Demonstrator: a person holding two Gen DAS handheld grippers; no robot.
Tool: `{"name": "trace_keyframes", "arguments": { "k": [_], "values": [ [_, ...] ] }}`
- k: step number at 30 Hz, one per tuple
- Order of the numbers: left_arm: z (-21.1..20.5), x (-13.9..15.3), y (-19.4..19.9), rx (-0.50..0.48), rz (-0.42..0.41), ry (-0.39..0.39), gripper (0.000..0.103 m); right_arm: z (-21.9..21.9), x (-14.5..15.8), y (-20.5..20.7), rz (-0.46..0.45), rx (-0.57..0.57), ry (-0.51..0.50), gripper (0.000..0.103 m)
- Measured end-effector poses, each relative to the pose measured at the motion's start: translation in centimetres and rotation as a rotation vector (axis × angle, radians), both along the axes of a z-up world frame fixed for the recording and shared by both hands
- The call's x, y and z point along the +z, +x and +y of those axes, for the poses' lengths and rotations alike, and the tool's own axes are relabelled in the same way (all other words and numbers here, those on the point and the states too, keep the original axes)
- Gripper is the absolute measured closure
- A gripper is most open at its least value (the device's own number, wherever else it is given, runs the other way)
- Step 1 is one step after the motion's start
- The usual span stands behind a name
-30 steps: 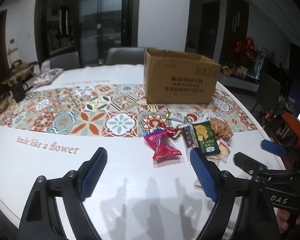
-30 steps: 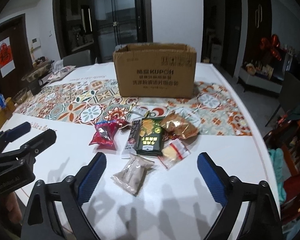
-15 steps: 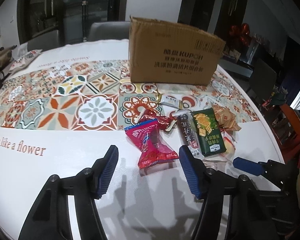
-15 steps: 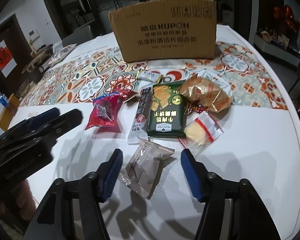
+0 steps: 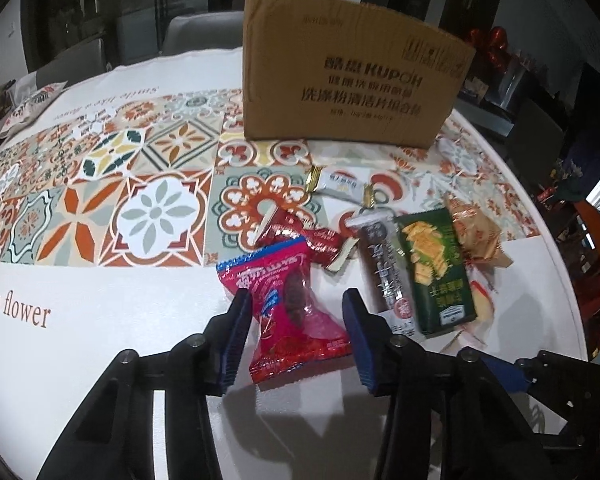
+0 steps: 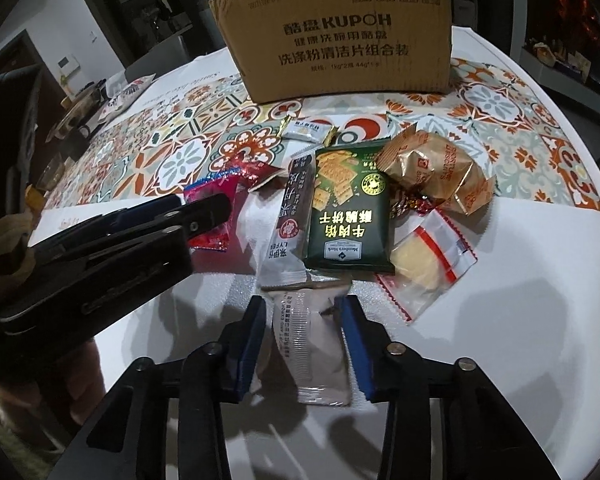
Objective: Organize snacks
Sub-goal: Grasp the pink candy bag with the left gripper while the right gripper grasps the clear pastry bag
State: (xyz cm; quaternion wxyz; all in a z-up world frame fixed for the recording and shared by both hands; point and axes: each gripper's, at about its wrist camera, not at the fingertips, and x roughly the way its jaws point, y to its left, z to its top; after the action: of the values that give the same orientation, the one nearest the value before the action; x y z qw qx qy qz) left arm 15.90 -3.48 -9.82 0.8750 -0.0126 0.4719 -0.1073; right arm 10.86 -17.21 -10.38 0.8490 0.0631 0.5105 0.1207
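Observation:
Several snack packets lie on the round table in front of a brown cardboard box (image 5: 356,92). My left gripper (image 5: 296,304) straddles a red see-through packet (image 5: 288,280); its jaws are closing, with the pads close beside the packet's edges. In the right wrist view my right gripper (image 6: 303,306) straddles a clear packet holding a brown snack (image 6: 310,344), jaws closing too, a thin gap at the left pad. Both packets still rest flat on the cloth. The left gripper (image 6: 198,210) shows there at the left, over the red packet (image 6: 212,224).
Beyond the grippers lie a green cracker pack (image 6: 348,216), a dark-and-white bar (image 6: 288,224), a gold packet (image 6: 440,172), a red-striped clear packet (image 6: 424,260) and a small white candy (image 6: 306,130). The table's rim (image 5: 568,280) curves close on the right. Grey chairs (image 5: 204,32) stand behind.
Both grippers have come down and forward onto the pile. Their jaws narrowed from wide apart to straddling a packet each: left around the red one, right around the clear one.

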Motion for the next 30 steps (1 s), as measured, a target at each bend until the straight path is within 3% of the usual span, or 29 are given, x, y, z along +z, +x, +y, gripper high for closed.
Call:
{"name": "trace_keyframes", "arguments": {
  "k": [8, 13, 30],
  "values": [
    [-0.1, -0.4, -0.5, -0.008, 0.003, 0.011, 0.072, -0.2, -0.1, 0.1, 0.001, -0.002, 0.006, 0.070],
    [0.1, 0.2, -1.6, -0.014, 0.003, -0.009, 0.073, -0.4, 0.5, -0.3, -0.021, -0.009, 0.007, 0.070],
    [-0.7, 7.6, -2.9, -0.040, -0.147, -0.028, 0.073, -2.6, 6.2, 0.2, -0.178, -0.014, 0.034, 0.070]
  ]
}}
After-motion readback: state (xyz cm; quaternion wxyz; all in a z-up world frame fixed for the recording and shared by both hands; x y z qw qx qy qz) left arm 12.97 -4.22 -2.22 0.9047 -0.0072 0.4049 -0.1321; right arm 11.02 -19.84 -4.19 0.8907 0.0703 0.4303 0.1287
